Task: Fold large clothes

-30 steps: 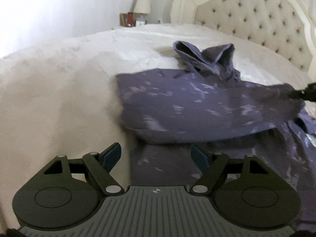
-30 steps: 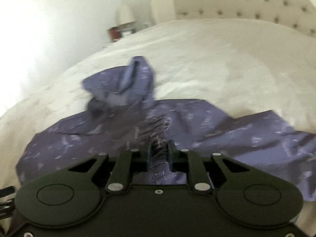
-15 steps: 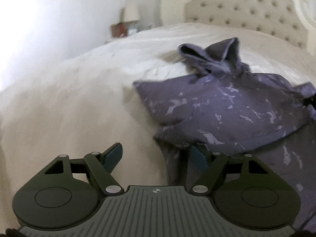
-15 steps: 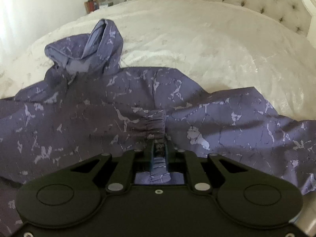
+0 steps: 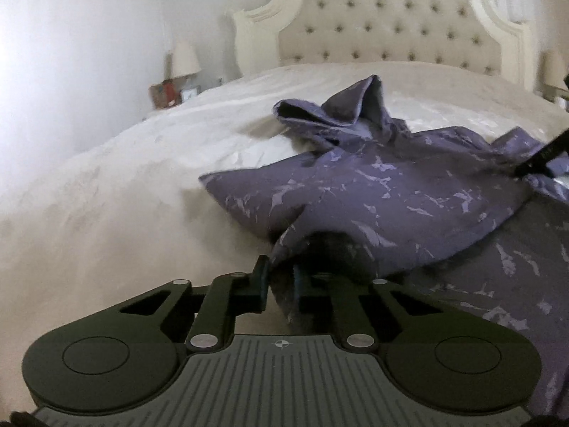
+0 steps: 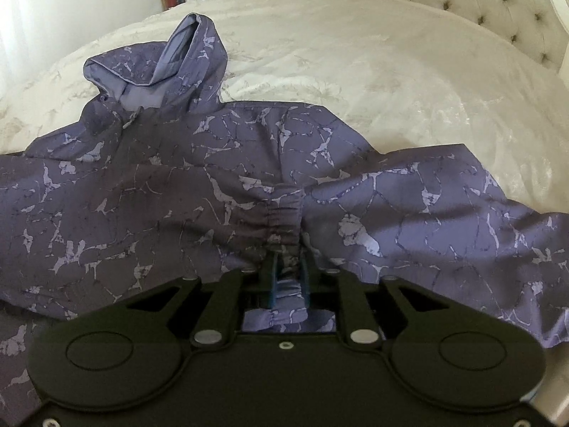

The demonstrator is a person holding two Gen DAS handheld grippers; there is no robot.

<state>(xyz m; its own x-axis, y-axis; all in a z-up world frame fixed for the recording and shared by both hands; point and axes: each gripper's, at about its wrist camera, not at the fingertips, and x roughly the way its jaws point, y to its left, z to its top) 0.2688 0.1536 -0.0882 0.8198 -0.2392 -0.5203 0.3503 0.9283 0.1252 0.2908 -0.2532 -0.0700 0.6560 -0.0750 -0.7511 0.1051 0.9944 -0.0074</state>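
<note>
A purple hooded jacket (image 5: 391,192) with a pale crackle print lies on the white bed (image 5: 106,195), its hood (image 5: 338,114) pointing toward the headboard. My left gripper (image 5: 281,270) is closing its jaws on the jacket's near left edge, with a fold of fabric pinched between the pads. In the right wrist view the jacket (image 6: 160,195) spreads wide below the hood (image 6: 170,60). My right gripper (image 6: 288,263) grips the gathered sleeve cuff (image 6: 284,217) laid over the jacket's body; its jaws are opening slightly with the cuff between them.
A tufted cream headboard (image 5: 391,28) stands at the far end of the bed. A nightstand with a lamp (image 5: 185,60) and small items sits at the back left. White bedding (image 6: 355,53) stretches beyond the jacket on all sides.
My left jaws went from wide open to pinched on the jacket's edge. The right gripper came down with the cuff, and the sleeve now lies across the jacket's body.
</note>
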